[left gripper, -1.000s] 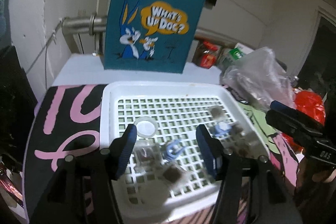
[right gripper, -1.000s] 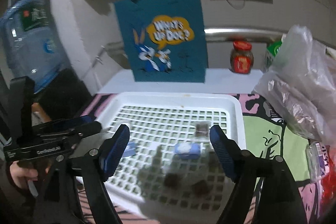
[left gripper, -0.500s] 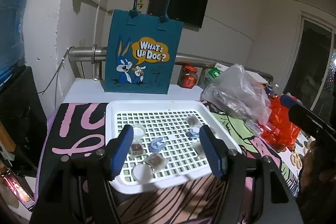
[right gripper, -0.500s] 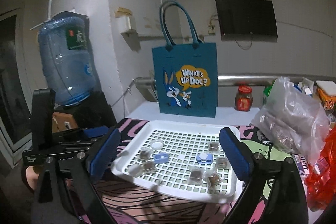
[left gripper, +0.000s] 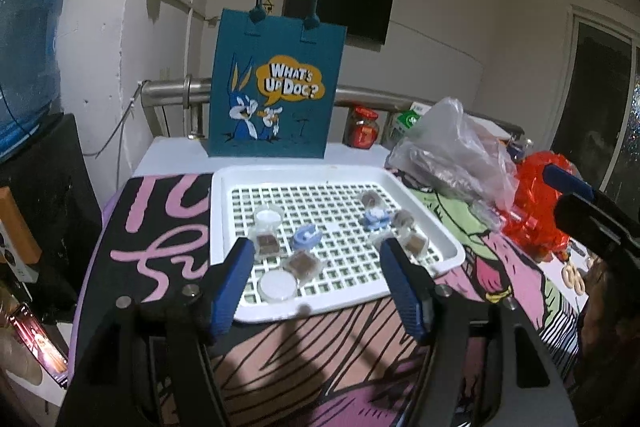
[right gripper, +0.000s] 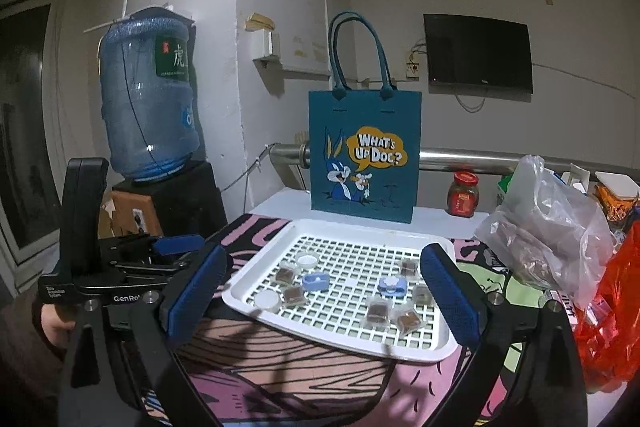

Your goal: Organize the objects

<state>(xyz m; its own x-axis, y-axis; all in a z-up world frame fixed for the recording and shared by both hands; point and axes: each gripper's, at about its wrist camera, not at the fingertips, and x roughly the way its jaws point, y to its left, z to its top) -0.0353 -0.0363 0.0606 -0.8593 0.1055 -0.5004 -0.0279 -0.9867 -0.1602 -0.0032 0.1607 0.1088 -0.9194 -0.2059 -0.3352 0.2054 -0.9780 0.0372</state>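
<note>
The left wrist view showed me the left gripper (left gripper: 316, 251) held back from the white tray (left gripper: 444, 239), with its two blue fingers (left gripper: 232, 279) standing moderately apart and nothing between them. Its jaws had just been opening a little, and I saw no object touching the pads. Beyond the fingertips, on the grid of the tray, lay the small things to organize: a round white lid (left gripper: 277, 285) nearest to the left finger, a wrapped brown square (left gripper: 267, 243) just above it, a blue clip (left gripper: 306, 237) between the two fingers but farther away, and a second blue clip (left gripper: 375, 218) past the right finger. Behind the tray the teal tote bag (left gripper: 276, 83) stood upright. In the right wrist view the right gripper (right gripper: 323, 277) was also held in front of the tray, its fingers (right gripper: 450, 297) spread very wide and empty; these jaws had just been opening too. Between its fingertips I could see the same tray with the wrapped squares (right gripper: 409, 319) near the right finger and the white lids near the left finger. A clear plastic bag (right gripper: 548, 227) lay to the right of the right finger, beside a red plastic bag (right gripper: 612, 299). The blue water bottle (right gripper: 148, 103) stood far to the left.
</note>
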